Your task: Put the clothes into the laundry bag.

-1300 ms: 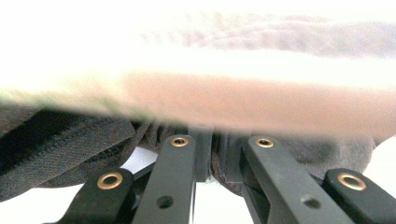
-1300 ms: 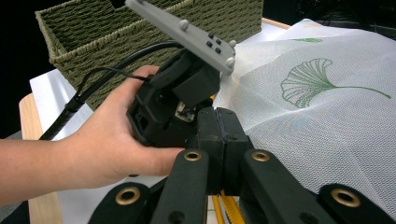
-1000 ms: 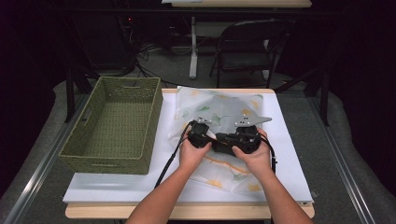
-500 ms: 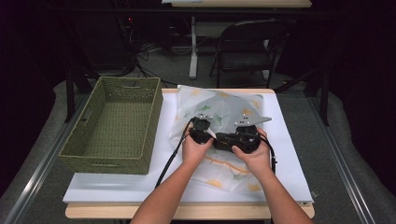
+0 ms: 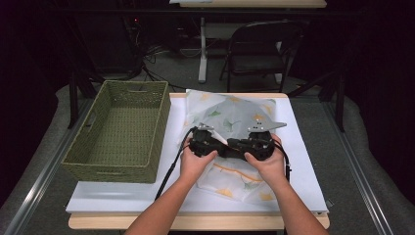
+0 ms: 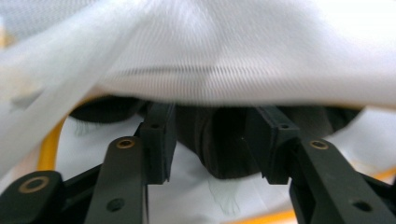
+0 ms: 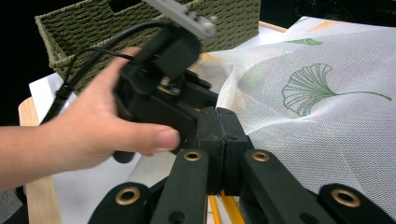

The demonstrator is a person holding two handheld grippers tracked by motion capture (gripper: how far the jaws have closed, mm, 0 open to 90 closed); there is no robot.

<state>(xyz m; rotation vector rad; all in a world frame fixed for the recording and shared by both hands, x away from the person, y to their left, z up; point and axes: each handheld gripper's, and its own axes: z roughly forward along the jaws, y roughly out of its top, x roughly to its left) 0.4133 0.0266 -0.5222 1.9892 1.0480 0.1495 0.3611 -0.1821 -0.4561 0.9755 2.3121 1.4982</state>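
Right gripper (image 7: 219, 140) jaws pressed together, seemingly pinching the cloth (image 5: 230, 115) edge; left gripper (image 6: 212, 144) jaws apart, cloth draped above, gripping nothing; cloth mid-table beside basket (image 5: 117, 128), long axis running away from person; judge: close left on the hem, keep both pinches level before lifting.

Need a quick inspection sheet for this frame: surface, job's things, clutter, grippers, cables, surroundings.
Surface: table under a white sheet.
Job's things: leaf-print cloth, partly folded, draped over the left gripper's jaws.
Clutter: green woven basket, nothing seen inside.
Grippers: left gripper open under the cloth; right gripper shut, a yellow cloth edge below its jaws.
Cables: black cable trails toward the front edge.
Surroundings: folding chair, dark room.
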